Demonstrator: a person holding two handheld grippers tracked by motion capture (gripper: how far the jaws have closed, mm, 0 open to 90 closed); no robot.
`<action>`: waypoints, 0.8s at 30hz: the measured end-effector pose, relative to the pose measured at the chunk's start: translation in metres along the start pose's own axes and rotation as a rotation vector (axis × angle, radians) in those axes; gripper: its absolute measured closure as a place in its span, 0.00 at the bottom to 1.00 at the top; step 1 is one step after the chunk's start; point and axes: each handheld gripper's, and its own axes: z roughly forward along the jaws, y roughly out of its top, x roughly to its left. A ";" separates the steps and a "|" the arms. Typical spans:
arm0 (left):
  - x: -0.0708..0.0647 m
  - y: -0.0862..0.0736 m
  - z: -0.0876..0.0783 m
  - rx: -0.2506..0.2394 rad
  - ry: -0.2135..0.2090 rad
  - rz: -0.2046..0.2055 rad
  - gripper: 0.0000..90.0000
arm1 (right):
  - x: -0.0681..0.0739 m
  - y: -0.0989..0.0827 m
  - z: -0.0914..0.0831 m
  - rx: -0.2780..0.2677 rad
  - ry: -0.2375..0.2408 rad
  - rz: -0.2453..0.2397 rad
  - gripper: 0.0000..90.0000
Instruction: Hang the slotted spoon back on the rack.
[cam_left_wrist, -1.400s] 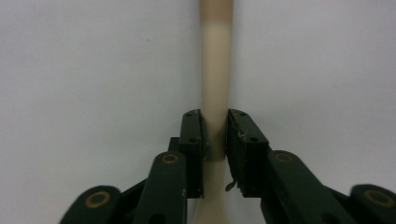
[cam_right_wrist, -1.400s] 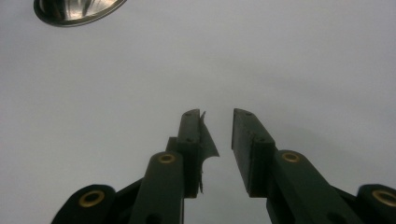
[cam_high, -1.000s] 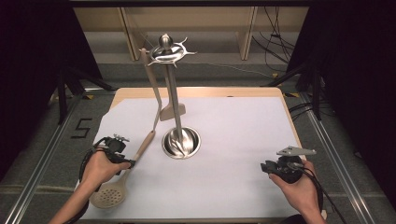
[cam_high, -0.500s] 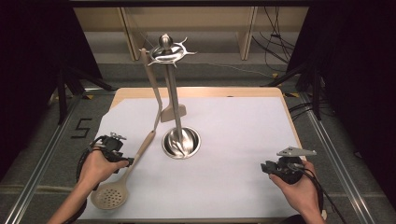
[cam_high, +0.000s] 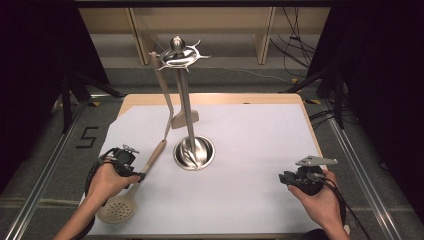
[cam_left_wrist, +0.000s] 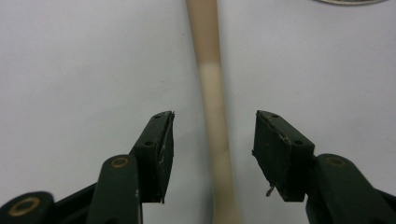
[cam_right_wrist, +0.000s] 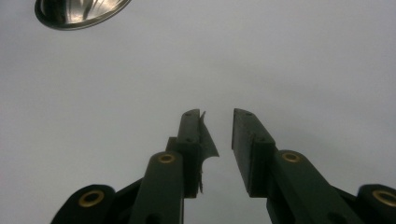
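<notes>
Covering the wooden table (cam_high: 215, 98), white paper (cam_high: 250, 150) carries a steel utensil stand (cam_high: 186, 115) centrally; grey floor surrounds it. Left gripper (cam_left_wrist: 214, 140) straddles the slotted spoon (cam_high: 131, 194) handle near the front-left corner, jaws apart, not gripping. Right gripper (cam_right_wrist: 218, 140), which has just been closing, is narrowly parted and empty.

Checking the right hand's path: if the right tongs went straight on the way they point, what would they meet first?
Probably nothing close: ahead of the right tongs lies bare white sheet. The stand's steel base sits off to the left of that line, though depth is unclear.
</notes>
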 end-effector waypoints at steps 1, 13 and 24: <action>0.000 0.000 0.001 0.005 -0.008 0.006 0.52 | -0.002 -0.001 0.001 -0.006 -0.006 -0.028 0.81; -0.001 0.001 0.004 0.062 -0.015 0.031 0.56 | 0.004 -0.003 -0.002 0.008 -0.004 -0.007 0.81; -0.001 0.002 0.012 0.121 -0.028 0.065 0.62 | 0.007 -0.001 0.001 0.014 0.001 -0.016 0.81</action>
